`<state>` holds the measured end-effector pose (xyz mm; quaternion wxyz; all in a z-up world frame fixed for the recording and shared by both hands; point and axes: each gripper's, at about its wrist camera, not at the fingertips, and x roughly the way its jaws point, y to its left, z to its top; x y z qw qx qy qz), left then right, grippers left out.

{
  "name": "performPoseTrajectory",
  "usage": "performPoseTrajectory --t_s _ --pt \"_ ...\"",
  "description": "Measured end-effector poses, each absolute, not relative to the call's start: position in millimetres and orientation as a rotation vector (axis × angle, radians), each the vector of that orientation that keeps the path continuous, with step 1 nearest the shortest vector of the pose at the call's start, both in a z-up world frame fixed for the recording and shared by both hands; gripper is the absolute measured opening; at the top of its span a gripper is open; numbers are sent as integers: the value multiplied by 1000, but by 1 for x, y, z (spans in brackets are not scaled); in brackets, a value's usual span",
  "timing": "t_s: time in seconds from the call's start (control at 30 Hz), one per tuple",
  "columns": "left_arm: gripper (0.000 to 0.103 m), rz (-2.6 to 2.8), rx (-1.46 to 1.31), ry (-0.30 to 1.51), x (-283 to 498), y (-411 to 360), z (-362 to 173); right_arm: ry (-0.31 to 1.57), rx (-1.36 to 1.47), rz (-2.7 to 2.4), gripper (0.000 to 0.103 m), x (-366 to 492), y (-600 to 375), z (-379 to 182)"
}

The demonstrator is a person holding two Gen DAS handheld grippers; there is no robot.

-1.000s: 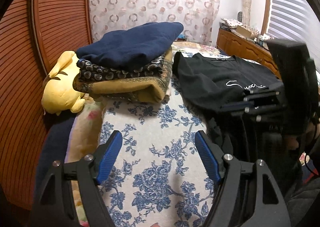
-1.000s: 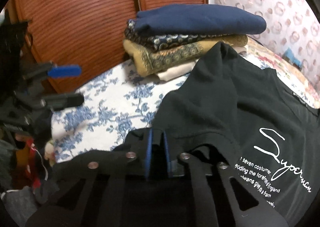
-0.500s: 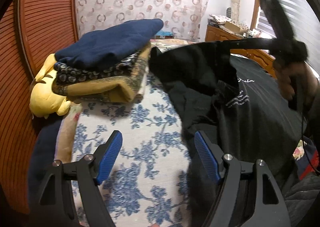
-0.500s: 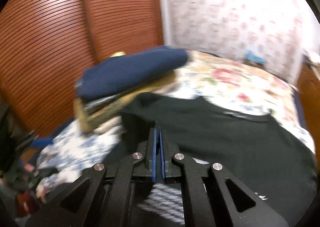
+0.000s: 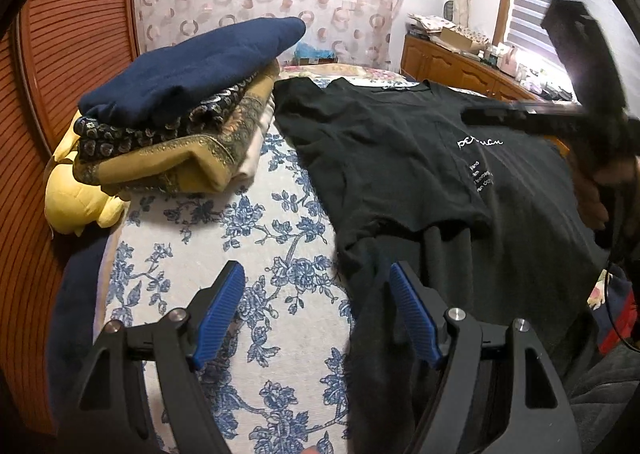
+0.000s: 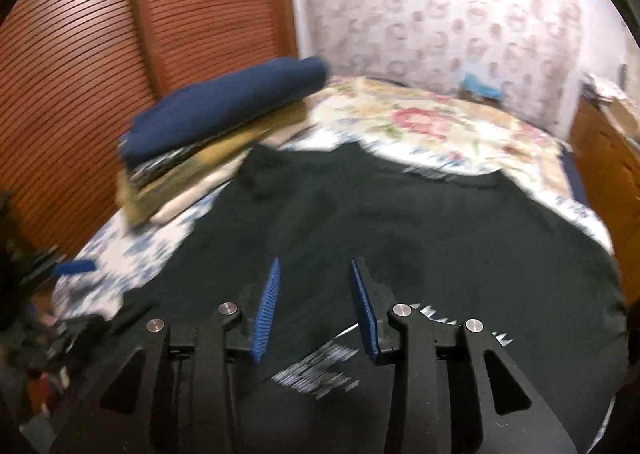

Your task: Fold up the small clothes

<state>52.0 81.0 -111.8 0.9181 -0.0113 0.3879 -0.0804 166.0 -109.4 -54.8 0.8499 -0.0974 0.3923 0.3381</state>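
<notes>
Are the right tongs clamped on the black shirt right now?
No, the right tongs are open, with the black shirt lying flat below them.

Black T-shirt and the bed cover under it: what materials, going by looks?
Black T-shirt: soft matte knit, probably cotton jersey. It drapes limp with shallow wrinkles and shows no sheen; the white lettering looks printed on. Bed cover: coarser woven cloth, possibly cotton or a linen blend, off-white with a blue floral print and a faint grainy texture. Fibre content cannot be confirmed from the pictures.
</notes>
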Motion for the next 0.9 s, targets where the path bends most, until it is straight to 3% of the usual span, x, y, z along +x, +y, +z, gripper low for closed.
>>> performPoseTrajectory --t_s 0.23,0.37,0.4,0.53,0.67,0.9 --pt "75 -164 1 802 69 74 -110 829 -258 751 36 135 -110 -67" --pt "54 -211 -21 824 81 70 -113 810 -252 701 38 130 -139 -68" --pt "47 -218 -24 833 83 69 -115 811 -253 686 43 130 -147 -69" --pt "40 -219 2 867 88 62 -122 830 -248 619 50 128 -181 -75" --pt "7 -235 -12 852 84 64 -119 860 -226 560 51 127 -212 -84" --pt "3 -150 -14 793 74 89 -101 895 -223 508 52 125 -236 -97"
